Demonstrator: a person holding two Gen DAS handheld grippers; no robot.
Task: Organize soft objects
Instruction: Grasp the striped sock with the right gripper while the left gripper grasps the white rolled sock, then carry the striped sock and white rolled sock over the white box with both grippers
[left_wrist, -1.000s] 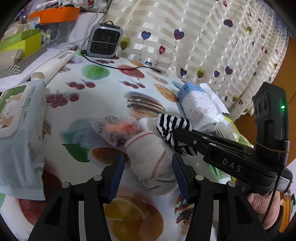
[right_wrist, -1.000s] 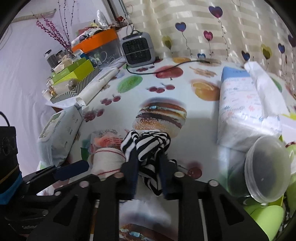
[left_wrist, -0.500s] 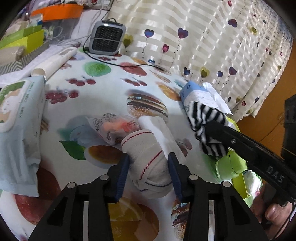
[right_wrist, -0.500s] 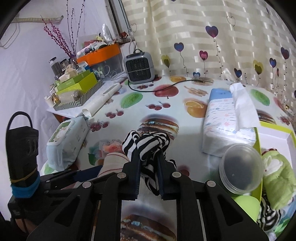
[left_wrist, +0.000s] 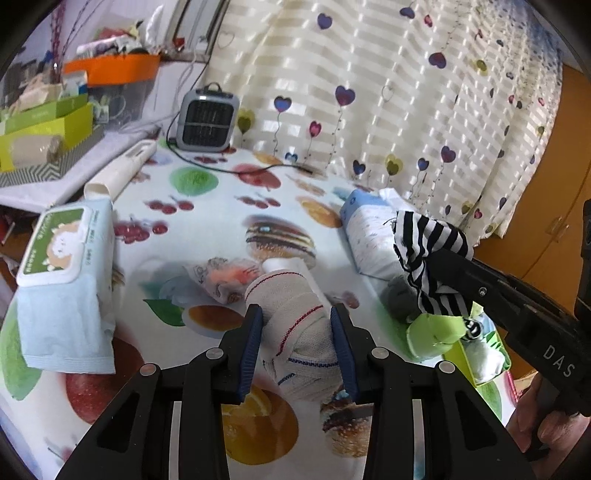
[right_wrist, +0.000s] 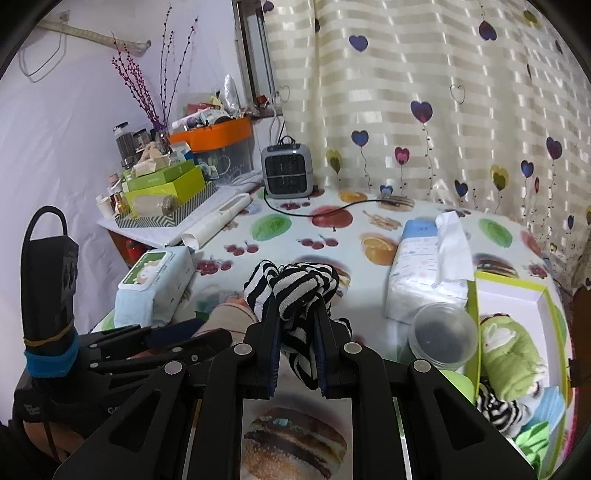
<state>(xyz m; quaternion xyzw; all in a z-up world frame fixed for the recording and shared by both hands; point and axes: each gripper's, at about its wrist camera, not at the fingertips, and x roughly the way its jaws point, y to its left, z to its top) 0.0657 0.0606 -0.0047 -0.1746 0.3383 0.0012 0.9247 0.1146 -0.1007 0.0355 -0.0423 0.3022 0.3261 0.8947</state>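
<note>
My left gripper (left_wrist: 297, 325) is shut on a beige sock (left_wrist: 295, 325) with thin red and blue stripes, held just above the fruit-print tablecloth. My right gripper (right_wrist: 297, 328) is shut on a black-and-white striped sock (right_wrist: 295, 291), lifted above the table; it also shows in the left wrist view (left_wrist: 430, 254). A green-edged box (right_wrist: 513, 291) at the right holds a green soft toy (right_wrist: 513, 354) and other striped and white socks. A small printed cloth pouch (left_wrist: 221, 273) lies on the table beyond the beige sock.
A wet-wipes pack (left_wrist: 62, 280) lies at the left, a tissue pack (right_wrist: 428, 266) at the right, with a clear round tub (right_wrist: 441, 339) beside the box. A grey heater (right_wrist: 288, 171) with its cord stands at the back by the curtain. Stacked boxes (right_wrist: 166, 188) fill the far left.
My right gripper has carried the striped sock up and to the right, toward the green-edged box. My left gripper has shut on the beige sock and raised it slightly.
</note>
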